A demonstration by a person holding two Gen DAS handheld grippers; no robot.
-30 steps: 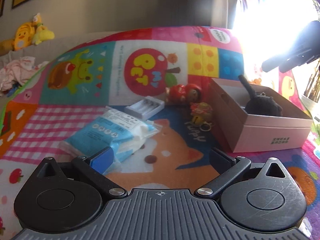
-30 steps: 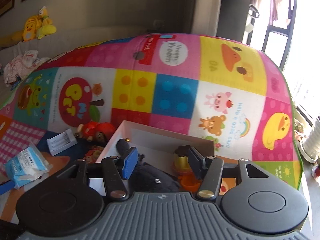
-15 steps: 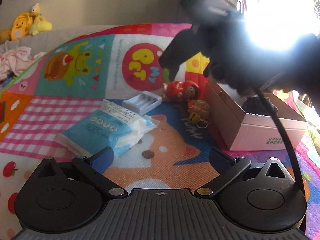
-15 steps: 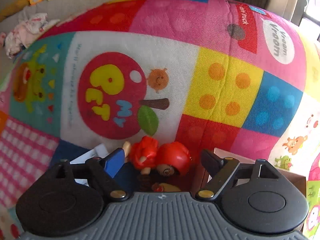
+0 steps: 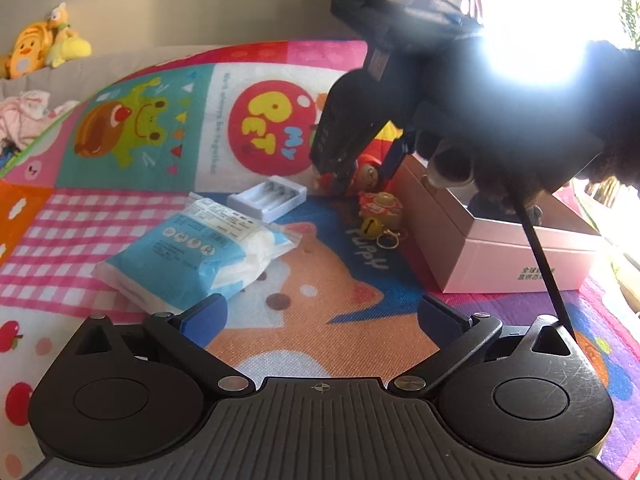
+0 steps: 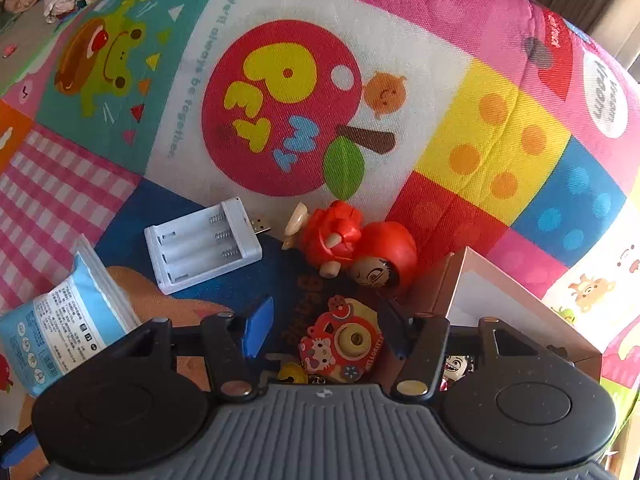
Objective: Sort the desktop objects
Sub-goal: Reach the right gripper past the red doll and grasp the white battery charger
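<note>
- Red-haired doll (image 6: 356, 246) lies on the play mat (image 6: 480, 80), just beside the pink box (image 5: 520, 256), ahead of the right tool (image 6: 326, 330), whose jaws gape.
- Advance over the camera keychain (image 6: 344, 340), straddle the doll's head, then close gently.
- Left tool (image 5: 320, 314) hangs spread, empty.

On the play mat (image 6: 480, 128), the battery holder (image 6: 202, 245) is lying left of the doll (image 6: 360, 246), with the wipes pack (image 5: 192, 252) sitting nearer and further left. The camera keychain (image 6: 344, 340) is lying just before the doll. The box (image 5: 520, 256) is standing right of both, touching neither.
</note>
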